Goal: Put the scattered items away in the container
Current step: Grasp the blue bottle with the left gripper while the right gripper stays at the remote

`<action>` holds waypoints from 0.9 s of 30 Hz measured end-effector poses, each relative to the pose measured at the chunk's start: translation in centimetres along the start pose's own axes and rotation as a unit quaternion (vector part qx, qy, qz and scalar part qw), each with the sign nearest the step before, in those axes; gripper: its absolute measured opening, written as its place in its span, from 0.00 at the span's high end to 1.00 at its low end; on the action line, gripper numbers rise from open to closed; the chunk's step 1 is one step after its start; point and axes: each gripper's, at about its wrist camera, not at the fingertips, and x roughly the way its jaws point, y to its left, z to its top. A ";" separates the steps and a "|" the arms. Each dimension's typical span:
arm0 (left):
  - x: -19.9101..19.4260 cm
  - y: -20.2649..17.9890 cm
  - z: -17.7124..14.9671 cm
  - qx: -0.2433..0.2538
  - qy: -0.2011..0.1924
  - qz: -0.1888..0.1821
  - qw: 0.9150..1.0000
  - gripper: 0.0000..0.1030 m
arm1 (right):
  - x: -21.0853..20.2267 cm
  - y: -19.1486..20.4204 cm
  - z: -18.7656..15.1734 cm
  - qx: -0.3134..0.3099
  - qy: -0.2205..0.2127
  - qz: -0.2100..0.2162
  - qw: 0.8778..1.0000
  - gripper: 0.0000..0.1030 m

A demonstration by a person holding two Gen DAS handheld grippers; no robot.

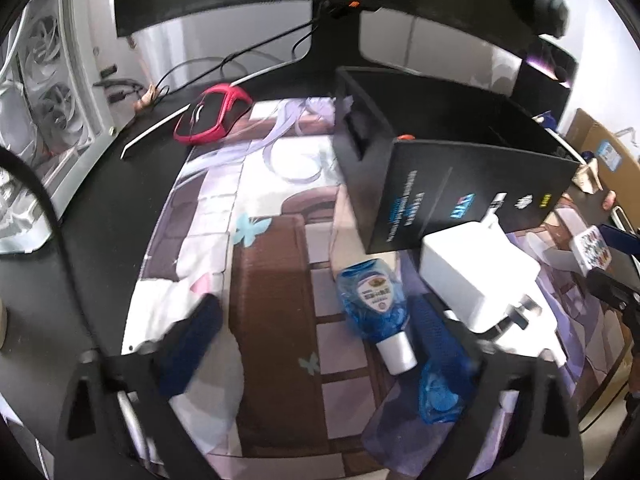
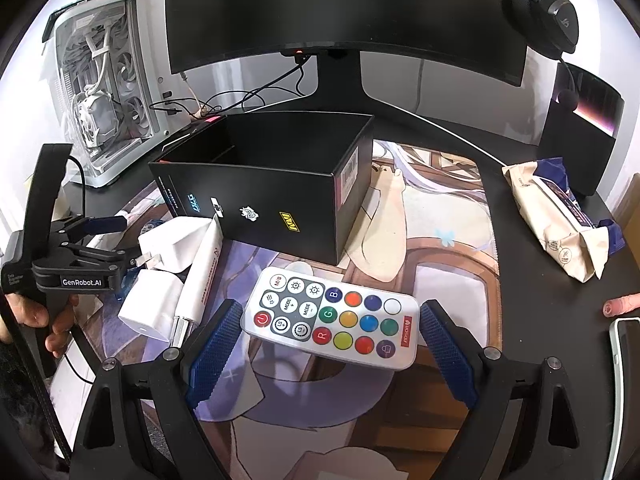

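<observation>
Getting ready to grab is the step here. The right gripper (image 2: 328, 350) has its blue fingers (image 2: 214, 342) wide open, one on each side of the remote (image 2: 332, 320). The remote is white with many coloured buttons. It lies flat on the picture mat (image 2: 440, 208) that covers the tabletop (image 2: 540, 296). The fingers do not look like they touch it yet.

The black box (image 2: 260, 184) is the place where the things go. It stands just behind the remote, with its top open. Its inside looks dark, and I cannot tell if anything is in it.

The left gripper (image 1: 316, 344) is open too and holds nothing. In the left wrist view, a small blue bottle (image 1: 370, 300) with a white cap lies between its fingers, close to the right-hand one. A white charger (image 1: 476, 276) lies just beside the bottle, near the box. In the right wrist view, a second white plug block (image 2: 150, 308) and a white tube (image 2: 202, 272) lie near that charger. A paper bag (image 2: 560, 216) lies well apart on the right side.

Next, I think the right fingers should close on the long sides of the remote. Then they lift it and carry it over the box rim. The remote is thin and smooth, so the squeeze should be firm and even, or it may slip or tip.
</observation>
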 end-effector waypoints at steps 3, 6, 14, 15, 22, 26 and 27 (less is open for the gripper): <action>-0.6 -0.6 -0.3 0.025 -0.017 -0.021 0.999 0.55 | -0.1 -0.1 0.0 0.002 -0.002 0.000 1.000 0.12; -0.9 -1.0 -0.4 0.041 -0.022 -0.034 0.998 0.71 | -0.1 -0.1 0.0 0.001 -0.003 0.001 1.000 0.12; -1.2 -1.0 -0.5 0.046 -0.020 -0.041 0.998 0.71 | -0.3 0.1 0.0 -0.001 -0.004 0.003 1.000 0.12; -1.2 -1.0 -0.6 0.046 -0.020 -0.042 0.998 0.71 | -0.3 0.2 0.1 -0.001 -0.004 0.003 1.000 0.12; -1.9 -0.9 -0.5 0.048 -0.027 -0.045 0.997 0.71 | -0.6 0.4 0.2 -0.004 -0.007 0.004 1.000 0.12; -2.6 -0.8 -0.3 0.048 -0.035 -0.045 0.997 0.71 | -0.9 0.5 0.4 -0.006 -0.009 0.005 1.000 0.12; -2.9 -0.8 -0.3 0.048 -0.037 -0.045 0.997 0.71 | -0.9 0.6 0.4 -0.007 -0.010 0.005 1.000 0.12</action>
